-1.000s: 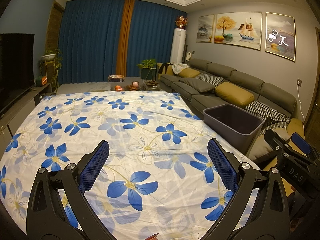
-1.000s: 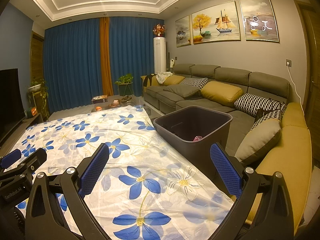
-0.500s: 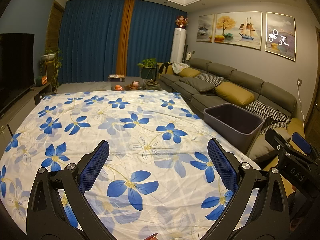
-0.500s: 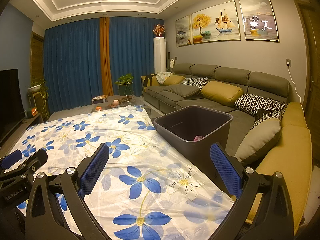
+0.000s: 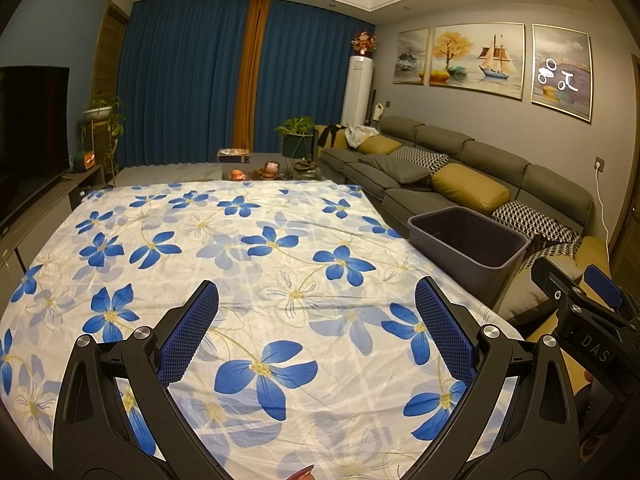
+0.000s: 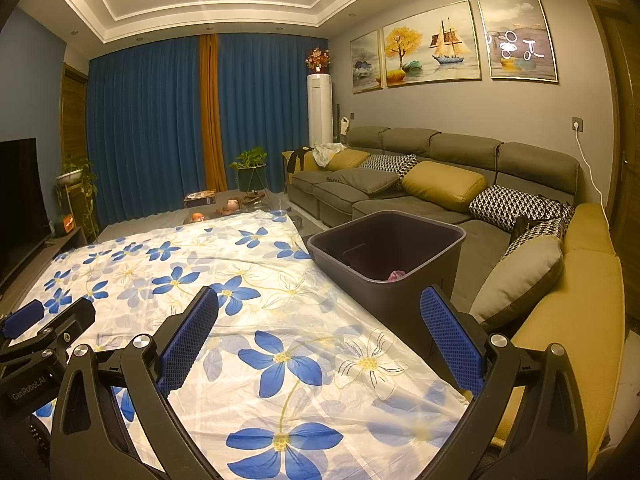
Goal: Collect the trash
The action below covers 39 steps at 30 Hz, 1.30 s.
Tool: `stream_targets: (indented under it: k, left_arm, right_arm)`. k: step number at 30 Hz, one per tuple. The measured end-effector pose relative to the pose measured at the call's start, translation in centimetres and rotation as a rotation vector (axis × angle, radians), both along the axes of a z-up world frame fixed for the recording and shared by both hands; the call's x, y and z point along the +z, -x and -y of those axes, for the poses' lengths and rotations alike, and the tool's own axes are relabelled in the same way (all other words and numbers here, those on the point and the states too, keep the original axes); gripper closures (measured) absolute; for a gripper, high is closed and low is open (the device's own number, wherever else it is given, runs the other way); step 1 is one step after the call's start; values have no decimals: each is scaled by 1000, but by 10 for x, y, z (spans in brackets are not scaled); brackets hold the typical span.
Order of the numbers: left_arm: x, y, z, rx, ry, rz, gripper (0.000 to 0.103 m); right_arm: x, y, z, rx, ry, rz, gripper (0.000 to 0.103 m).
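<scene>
The left tongs (image 5: pixel 316 312) hang wide apart over the flowered cloth (image 5: pixel 224 248) that covers the bench, holding nothing. To their right, the right tongs (image 6: pixel 320 320) are also spread wide and hold nothing, above the cloth's right edge. Just beside that edge stands the dark bin (image 6: pixel 392 256), with a pink scrap (image 6: pixel 396 275) lying inside. Right of the bin runs the sofa (image 6: pixel 460 168).

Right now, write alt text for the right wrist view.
The open right gripper hovers empty over a white sheet with blue flowers, facing a dark bin with something pink inside. A grey sofa with cushions runs along the right, and the left gripper shows at the left edge.
</scene>
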State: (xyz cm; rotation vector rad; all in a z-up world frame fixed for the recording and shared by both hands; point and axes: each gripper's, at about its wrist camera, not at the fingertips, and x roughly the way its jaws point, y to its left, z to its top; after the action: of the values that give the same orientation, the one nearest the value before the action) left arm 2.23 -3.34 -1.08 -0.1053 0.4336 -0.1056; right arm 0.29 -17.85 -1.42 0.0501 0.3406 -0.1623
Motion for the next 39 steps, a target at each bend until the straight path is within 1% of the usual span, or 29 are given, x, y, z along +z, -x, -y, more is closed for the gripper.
stream_targets:
  k: [4, 7, 13, 15, 20, 22, 30, 36, 39]
  left_arm:
    - [-1, 3, 2, -11, -11, 11, 6]
    - [0, 6, 5, -41, -15, 23, 6]
    - [1, 7, 7, -78, 3, 27, 6]
    - [2, 9, 8, -87, 4, 40, 6]
    - [2, 10, 13, -79, -45, 47, 6]
    - [3, 11, 14, -87, -42, 43, 6]
    - [5, 13, 13, -64, -46, 50, 6]
    - [5, 12, 11, -35, -62, 55, 6]
    - [5, 11, 8, -21, -55, 45, 6]
  right_arm:
    - [0, 1, 0, -1, -1, 0, 6]
    - [0, 1, 0, 1, -3, -1, 6]
    - [-3, 3, 0, 3, -6, -3, 6]
    - [-4, 3, -1, 2, -9, -5, 6]
    - [-4, 3, 3, 2, -17, -3, 6]
    - [-4, 3, 4, 1, -16, -2, 6]
    - [-3, 4, 7, 1, -26, -2, 6]
    - [-2, 4, 7, 5, -28, 5, 6]
    - [-1, 3, 8, 6, -33, 7, 6]
